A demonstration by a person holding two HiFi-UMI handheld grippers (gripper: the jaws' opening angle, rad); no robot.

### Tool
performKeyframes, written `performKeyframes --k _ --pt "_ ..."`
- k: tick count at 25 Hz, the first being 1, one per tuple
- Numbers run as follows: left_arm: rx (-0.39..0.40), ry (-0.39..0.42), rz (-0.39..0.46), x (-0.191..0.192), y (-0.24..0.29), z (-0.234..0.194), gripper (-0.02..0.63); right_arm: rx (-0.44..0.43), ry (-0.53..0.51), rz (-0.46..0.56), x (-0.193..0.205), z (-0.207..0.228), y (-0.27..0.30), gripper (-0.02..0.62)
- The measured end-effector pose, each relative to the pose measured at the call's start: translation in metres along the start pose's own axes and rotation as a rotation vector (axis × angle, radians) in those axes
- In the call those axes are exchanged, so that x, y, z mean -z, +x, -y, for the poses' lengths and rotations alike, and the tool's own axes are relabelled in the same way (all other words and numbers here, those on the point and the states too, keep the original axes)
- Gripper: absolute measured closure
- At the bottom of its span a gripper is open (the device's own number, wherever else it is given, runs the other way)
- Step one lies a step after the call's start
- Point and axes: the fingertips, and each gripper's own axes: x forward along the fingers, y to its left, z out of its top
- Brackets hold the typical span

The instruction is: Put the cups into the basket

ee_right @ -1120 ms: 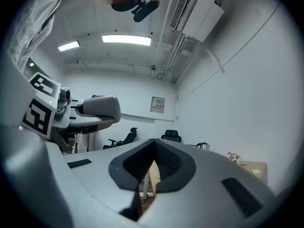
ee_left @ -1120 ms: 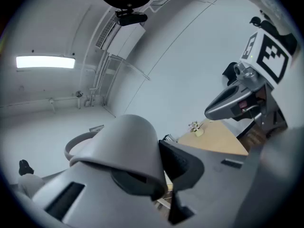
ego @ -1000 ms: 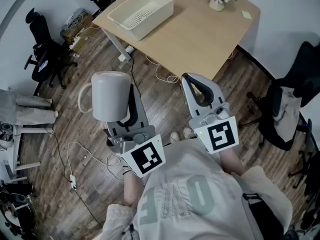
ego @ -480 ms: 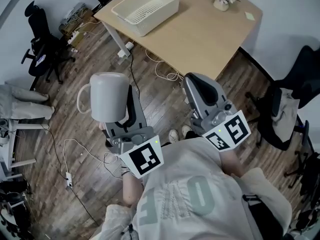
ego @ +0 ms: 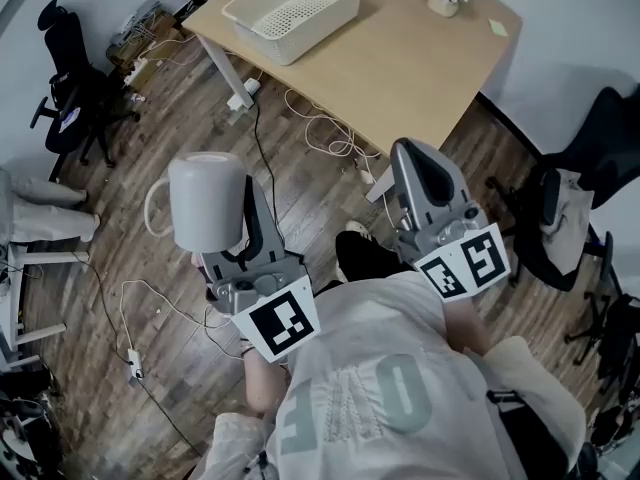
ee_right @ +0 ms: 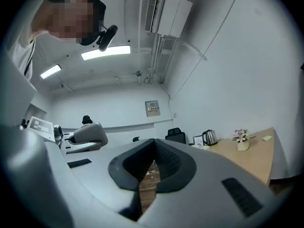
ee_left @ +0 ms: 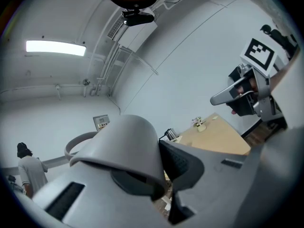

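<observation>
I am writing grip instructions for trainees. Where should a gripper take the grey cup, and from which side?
Take the cup by its wall at the rim, coming from the side opposite the handle, one jaw apparently inside the mouth and one outside, as the left gripper does. The wall fits between the jaws; the handle loop sticks out.

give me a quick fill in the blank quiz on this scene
The left tongs hold a pale ___.
The right tongs are shut and ___.
The basket sits on the wooden ___, with nothing inside.
Missing: cup; empty; table.
</observation>
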Motion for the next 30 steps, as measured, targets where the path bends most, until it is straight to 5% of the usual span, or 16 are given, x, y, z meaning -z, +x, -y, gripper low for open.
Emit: performKeyframes --k 24,30 --pt "-0.049 0.034 0.012 0.061 0.227 -0.095 0.552 -0.168 -0.151 -0.053 0.051 0.031 0.259 0.597" --pt "-0.020 0.024 0.003 0.069 0.271 -0.097 0.552 -0.202 -0.106 -0.052 0.058 0.042 0.305 0.597"
